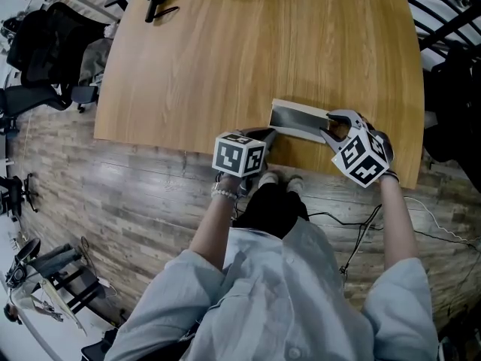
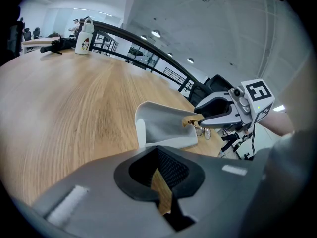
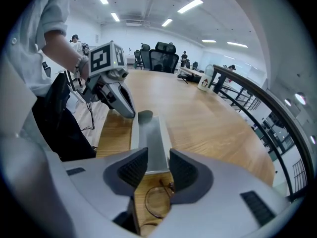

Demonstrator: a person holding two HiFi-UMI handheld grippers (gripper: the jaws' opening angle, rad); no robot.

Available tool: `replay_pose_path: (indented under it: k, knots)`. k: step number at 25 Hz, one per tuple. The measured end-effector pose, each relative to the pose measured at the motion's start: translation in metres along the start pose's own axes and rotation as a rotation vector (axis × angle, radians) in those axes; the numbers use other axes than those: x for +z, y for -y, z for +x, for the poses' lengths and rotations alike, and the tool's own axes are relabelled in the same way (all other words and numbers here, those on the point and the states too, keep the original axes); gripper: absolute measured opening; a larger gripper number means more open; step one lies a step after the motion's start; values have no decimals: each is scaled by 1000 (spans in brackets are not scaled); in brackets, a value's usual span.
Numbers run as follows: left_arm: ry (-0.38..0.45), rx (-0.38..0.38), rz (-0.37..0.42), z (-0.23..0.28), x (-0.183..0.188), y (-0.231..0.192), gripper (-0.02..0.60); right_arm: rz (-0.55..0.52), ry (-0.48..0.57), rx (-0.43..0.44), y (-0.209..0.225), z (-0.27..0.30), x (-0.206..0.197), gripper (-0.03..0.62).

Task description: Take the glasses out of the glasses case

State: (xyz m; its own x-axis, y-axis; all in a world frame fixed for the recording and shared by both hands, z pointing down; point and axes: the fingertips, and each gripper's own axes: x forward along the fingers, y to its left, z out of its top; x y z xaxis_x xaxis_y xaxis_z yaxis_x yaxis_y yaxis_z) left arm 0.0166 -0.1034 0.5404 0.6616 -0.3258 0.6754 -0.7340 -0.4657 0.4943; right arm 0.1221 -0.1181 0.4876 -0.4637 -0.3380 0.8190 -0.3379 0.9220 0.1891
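**Since the glasses (image 3: 158,201) sat outside the glasses case (image 1: 297,119), little was left to do**

As the right gripper view showed, the glasses sat between the jaws of the right gripper (image 3: 158,155). Those jaws stood at a middling width, with the pads apparently pressing on the frame. 1 round lens filled the gap just short of the case's open end. From the left gripper view, the glasses hung at those jaw tips, just outside the mouth of the case and apart from it. On that evidence the main step looked done. What remained, by my judgement, was to carry the glasses aside, lay them on the wooden table (image 1: 263,43) and let go.

The left gripper (image 2: 157,151) had its jaws drawn together, with only a sliver of tabletop showing behind the tips and nothing held. Its tip sat at the case's other end, probably steadying it, though I could not tell whether it touched the case or was only just beside it.

The case lay lengthwise along the table's near edge, between the 2 grippers. That edge was the main hazard, because glasses released too close to it could slide off toward the floor, where cables (image 1: 353,239) trailed. The case mouth was the nearest obstacle, being just beside the glasses. A white bottle (image 2: 85,33) with a cartoon print and a black tool (image 2: 55,46) stood at the far end of the table, well apart and in nobody's way. Office chairs (image 3: 166,51) stood beyond the table.
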Motion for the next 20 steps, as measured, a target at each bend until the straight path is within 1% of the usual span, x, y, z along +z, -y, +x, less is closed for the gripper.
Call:
replay_pose_path:
  k: [9, 15, 20]
  knots:
    - [-1, -2, 0, 0, 1, 0, 5, 23, -5, -6, -26, -1, -3, 126]
    - [-3, -4, 0, -1, 1, 2, 4, 60, -39, 40, -56, 12, -16, 126]
    - [-28, 13, 37, 2, -1, 2, 3, 110, -34, 29, -57, 18, -19, 126]
